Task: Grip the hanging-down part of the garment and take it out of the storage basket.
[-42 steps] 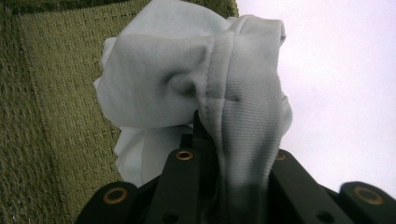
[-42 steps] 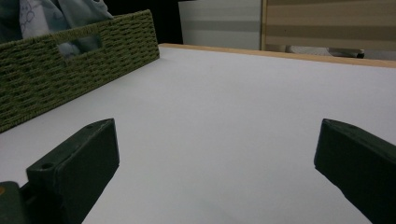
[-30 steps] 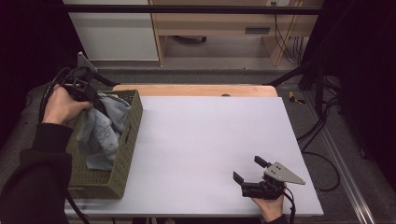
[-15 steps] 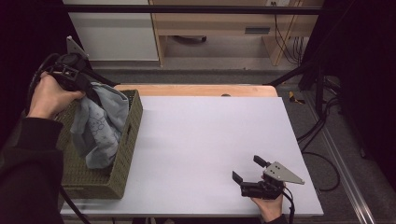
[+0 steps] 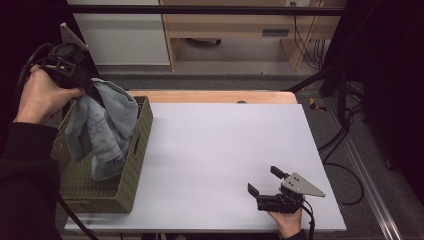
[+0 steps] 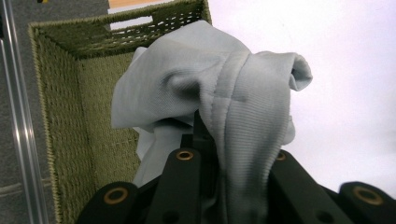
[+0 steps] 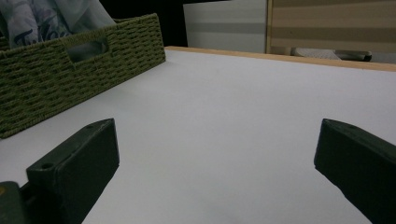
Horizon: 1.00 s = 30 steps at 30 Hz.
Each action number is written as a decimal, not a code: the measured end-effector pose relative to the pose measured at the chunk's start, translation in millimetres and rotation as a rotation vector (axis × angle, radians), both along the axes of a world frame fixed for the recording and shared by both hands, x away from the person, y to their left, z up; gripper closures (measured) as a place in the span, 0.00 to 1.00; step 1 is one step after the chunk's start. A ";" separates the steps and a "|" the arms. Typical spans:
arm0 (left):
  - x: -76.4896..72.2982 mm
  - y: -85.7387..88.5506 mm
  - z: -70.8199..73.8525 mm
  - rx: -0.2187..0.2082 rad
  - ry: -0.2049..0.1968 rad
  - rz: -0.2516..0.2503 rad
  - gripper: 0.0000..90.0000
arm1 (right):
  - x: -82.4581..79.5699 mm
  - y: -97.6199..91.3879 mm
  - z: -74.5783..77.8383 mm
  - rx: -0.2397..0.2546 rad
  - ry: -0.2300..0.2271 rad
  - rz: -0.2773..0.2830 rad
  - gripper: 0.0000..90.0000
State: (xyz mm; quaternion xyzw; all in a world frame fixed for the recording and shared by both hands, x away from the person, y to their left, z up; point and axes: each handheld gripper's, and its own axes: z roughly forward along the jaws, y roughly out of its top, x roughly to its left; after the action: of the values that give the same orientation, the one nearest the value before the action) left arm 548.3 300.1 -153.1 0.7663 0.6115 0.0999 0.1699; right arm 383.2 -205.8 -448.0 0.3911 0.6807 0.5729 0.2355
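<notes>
Above the woven basket (image 5: 131,165) at the worktop's (image 5: 210,150) left edge, a pale grey-blue garment (image 5: 102,130) is clamped in the left hand-held gripper (image 5: 92,90), its collar pinched between the jaws while the rest hangs down into the basket. The right hand-held gripper (image 5: 266,181) is held with jaws apart, well away at the near right.

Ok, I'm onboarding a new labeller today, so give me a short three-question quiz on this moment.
1. True or false: the left tongs are shut on the pale blue garment.
2. Where does the garment's lower end hang? A) inside the woven basket B) on the white table C) over the table's edge
3. How do the right tongs stand?

Key: 1 true; 2 A; 3 open, with nothing between them, low over the table.
</notes>
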 end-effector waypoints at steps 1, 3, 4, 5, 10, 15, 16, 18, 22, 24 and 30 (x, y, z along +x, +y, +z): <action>0.0 -1.0 2.2 0.001 0.000 0.001 0.91 | 0.6 -0.2 0.6 0.000 -0.001 0.006 0.00; -0.1 -3.2 5.3 0.008 -0.005 0.003 0.91 | 1.1 0.8 1.1 0.003 -0.002 0.008 0.00; -0.2 -4.2 7.3 0.008 -0.006 -0.002 0.91 | 1.1 0.8 1.1 0.003 -0.002 0.008 0.00; -0.4 -5.8 9.3 0.009 -0.009 -0.004 0.91 | 1.3 1.7 2.0 0.003 0.003 0.010 0.00; -1.9 -8.2 14.3 0.012 -0.027 -0.007 0.91 | 3.2 5.7 6.7 0.008 -0.013 0.022 0.00; -3.5 -8.8 18.2 0.009 -0.036 -0.007 0.91 | 8.5 19.4 17.5 0.010 -0.023 0.060 0.00; -3.6 -8.6 18.7 0.010 -0.037 -0.008 0.91 | 8.5 19.4 17.5 0.010 -0.023 0.060 0.00; -3.8 -8.2 19.6 0.009 -0.037 -0.009 0.91 | 11.0 27.7 21.9 0.012 -0.035 0.074 0.00; -3.7 -7.4 20.0 0.008 -0.040 -0.007 0.91 | 16.8 48.4 31.1 0.027 -0.048 0.119 0.00; -3.6 -6.8 19.6 0.007 -0.038 -0.007 0.91 | 19.1 58.4 34.6 0.031 -0.056 0.141 0.00; -3.6 -3.0 19.8 0.006 -0.038 -0.002 0.91 | 30.1 95.8 46.8 0.059 -0.063 0.211 0.00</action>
State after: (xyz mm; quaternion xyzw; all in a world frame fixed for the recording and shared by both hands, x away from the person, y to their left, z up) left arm 544.7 297.1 -133.3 0.7655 0.6069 0.1161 0.1793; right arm 413.3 -110.0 -401.1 0.3059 0.6931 0.6264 0.1837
